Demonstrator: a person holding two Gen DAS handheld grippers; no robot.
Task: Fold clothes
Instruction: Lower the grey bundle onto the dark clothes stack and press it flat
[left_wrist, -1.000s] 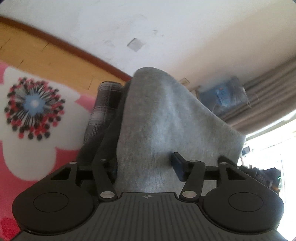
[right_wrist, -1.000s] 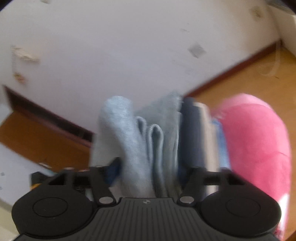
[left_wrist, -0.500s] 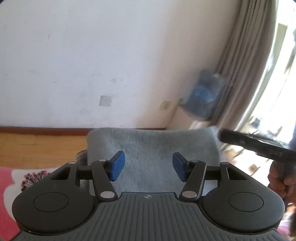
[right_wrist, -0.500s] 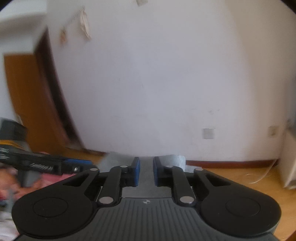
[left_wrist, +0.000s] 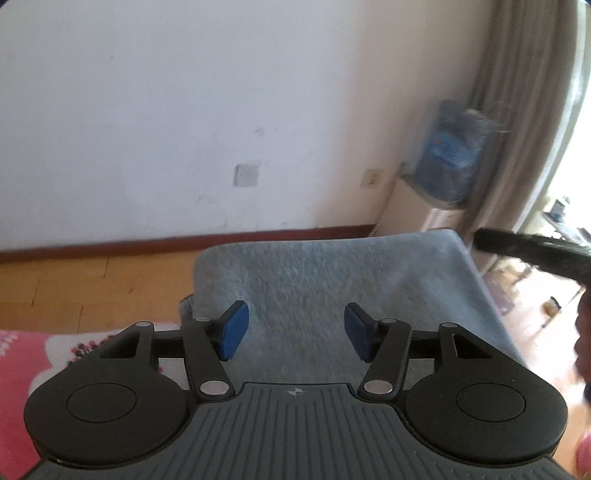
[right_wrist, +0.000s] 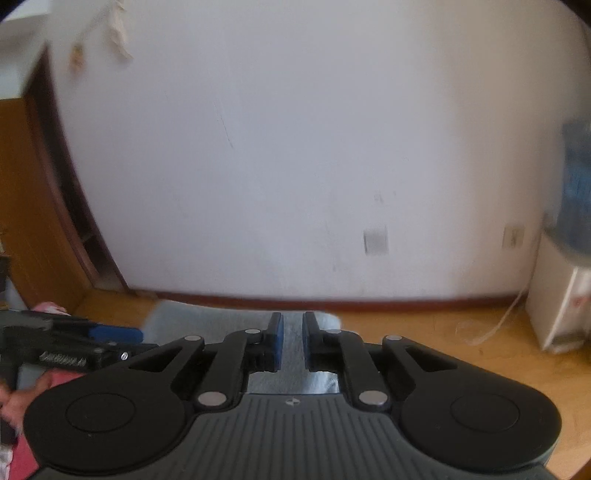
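Note:
A folded grey garment (left_wrist: 332, 288) lies flat in front of me, its far edge toward the wall. My left gripper (left_wrist: 295, 314) hovers over its near part, blue pads wide apart with nothing between them. My right gripper (right_wrist: 292, 325) is at the garment's far right corner (left_wrist: 484, 240). Its pads are nearly together and a strip of the grey garment (right_wrist: 207, 321) shows in the narrow gap. In the right wrist view the left gripper (right_wrist: 118, 338) appears at the left edge, above the cloth.
A pink floral blanket (left_wrist: 22, 354) lies under the garment at the left, and a sliver of another cloth (left_wrist: 186, 306) peeks out beneath it. Beyond are the wooden floor (left_wrist: 92, 280), a white wall, a water dispenser (left_wrist: 454, 155) and a curtain (left_wrist: 517, 110). A hand (left_wrist: 583, 332) holds the right gripper.
A second ago both grippers held the grey garment up. It now lies flat; the left gripper has let go and opened, and the right jaws have narrowed from a thick bundle to a thin strip.

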